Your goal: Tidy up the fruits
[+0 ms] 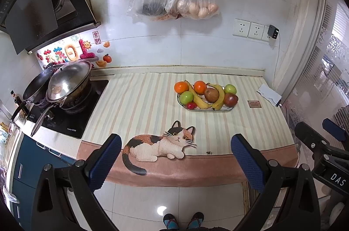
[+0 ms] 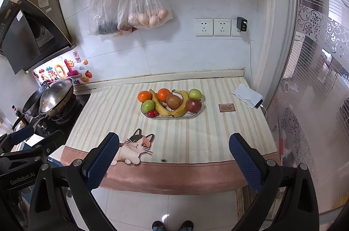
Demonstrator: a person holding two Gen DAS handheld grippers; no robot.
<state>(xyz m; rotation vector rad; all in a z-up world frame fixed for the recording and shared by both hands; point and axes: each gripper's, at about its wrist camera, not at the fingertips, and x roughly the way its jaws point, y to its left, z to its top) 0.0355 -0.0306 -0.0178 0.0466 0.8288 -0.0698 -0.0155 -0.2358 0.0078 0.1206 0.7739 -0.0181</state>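
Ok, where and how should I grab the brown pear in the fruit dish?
Grip the brown pear across its bare upper half, coming from above. It sits on top between the two bananas, which crowd its sides. The right hand-held gripper is open.

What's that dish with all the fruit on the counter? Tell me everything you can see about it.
The fruit plate is a shallow, oblong dish with a pale face and dark rim, likely ceramic. It sits flat on the striped cloth, toward the back wall. Piled on it are two oranges, two green apples, a red apple, a brownish pear, two bananas crossing the middle, and small red fruits at the front-left edge. Neither gripper touches it.
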